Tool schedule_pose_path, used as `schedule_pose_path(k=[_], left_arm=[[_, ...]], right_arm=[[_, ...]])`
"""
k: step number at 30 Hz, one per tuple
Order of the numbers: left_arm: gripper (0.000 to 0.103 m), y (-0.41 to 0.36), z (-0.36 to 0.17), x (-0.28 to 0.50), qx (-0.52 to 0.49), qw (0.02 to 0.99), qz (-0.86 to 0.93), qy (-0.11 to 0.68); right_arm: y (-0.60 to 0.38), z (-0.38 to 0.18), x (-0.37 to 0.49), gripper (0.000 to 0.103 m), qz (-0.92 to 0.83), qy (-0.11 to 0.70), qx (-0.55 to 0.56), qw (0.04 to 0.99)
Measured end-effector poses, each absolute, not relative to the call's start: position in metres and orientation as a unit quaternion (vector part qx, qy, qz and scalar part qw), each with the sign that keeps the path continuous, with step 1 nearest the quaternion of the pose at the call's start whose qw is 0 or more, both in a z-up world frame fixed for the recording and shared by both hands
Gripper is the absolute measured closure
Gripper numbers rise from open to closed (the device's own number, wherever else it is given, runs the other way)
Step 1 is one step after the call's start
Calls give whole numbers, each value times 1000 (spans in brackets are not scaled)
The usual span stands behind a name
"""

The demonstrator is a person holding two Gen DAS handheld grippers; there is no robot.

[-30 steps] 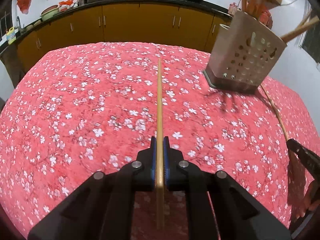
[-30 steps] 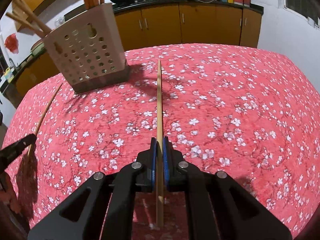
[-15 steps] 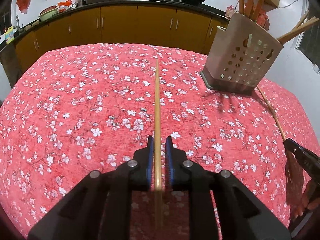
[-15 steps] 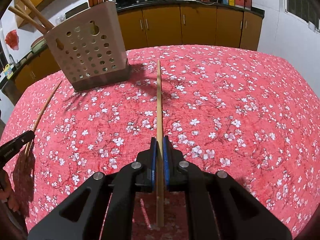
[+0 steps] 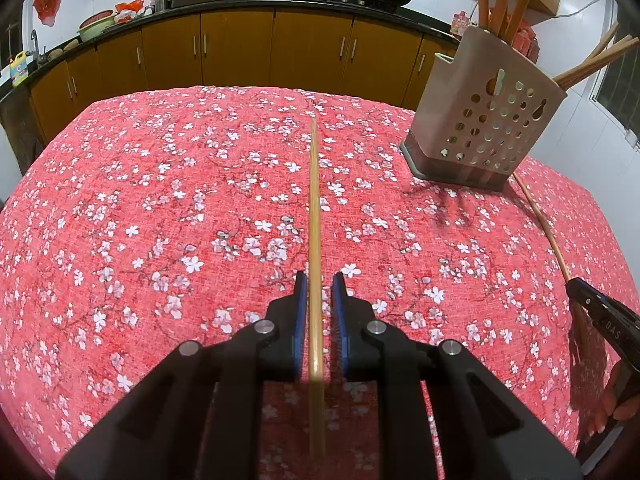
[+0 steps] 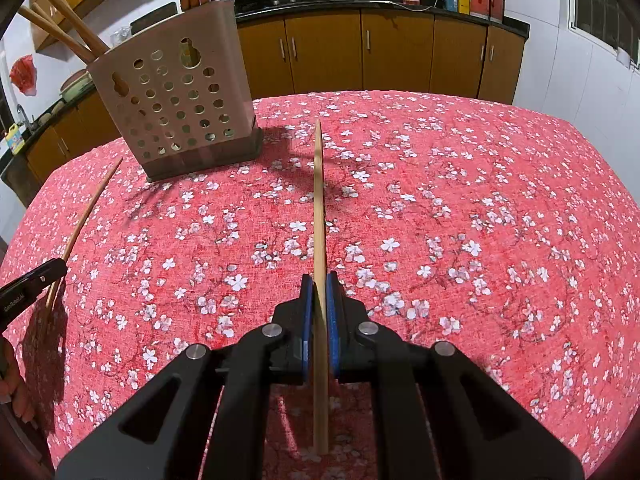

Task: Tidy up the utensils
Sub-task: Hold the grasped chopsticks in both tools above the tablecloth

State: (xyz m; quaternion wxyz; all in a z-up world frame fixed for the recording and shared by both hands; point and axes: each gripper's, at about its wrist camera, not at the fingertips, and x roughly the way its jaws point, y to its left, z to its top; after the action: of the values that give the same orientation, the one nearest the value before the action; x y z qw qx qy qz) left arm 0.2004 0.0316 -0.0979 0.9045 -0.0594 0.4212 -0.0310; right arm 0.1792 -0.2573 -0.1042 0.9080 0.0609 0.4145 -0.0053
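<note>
A wooden chopstick [image 5: 314, 216] lies lengthwise between the fingers of my left gripper [image 5: 320, 280], whose blue pads stand a little apart from it on both sides. My right gripper [image 6: 318, 280] is shut on a second chopstick [image 6: 319, 208] that points away over the table. A beige perforated utensil holder [image 5: 482, 120] with several chopsticks standing in it is at the far right in the left wrist view and at the far left in the right wrist view [image 6: 176, 92]. Each gripper shows at the edge of the other's view, with its chopstick.
The table is covered with a red floral cloth [image 5: 160, 208]. Yellow kitchen cabinets [image 5: 240, 48] with a dark counter, woks and bottles stand behind the table. A white wall and a window are at the right.
My left gripper's jaws have opened a little around its chopstick, which was clamped a second ago. The right gripper stays shut on its chopstick. Both views shifted slightly.
</note>
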Motion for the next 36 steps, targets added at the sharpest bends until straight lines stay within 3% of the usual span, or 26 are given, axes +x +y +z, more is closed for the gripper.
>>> schedule_pose_path(k=[36], left_arm=[[91,26,-101,199,-23,904,-20,426]], right_arm=[[-258,-103,177,95,-4,414,60,908]])
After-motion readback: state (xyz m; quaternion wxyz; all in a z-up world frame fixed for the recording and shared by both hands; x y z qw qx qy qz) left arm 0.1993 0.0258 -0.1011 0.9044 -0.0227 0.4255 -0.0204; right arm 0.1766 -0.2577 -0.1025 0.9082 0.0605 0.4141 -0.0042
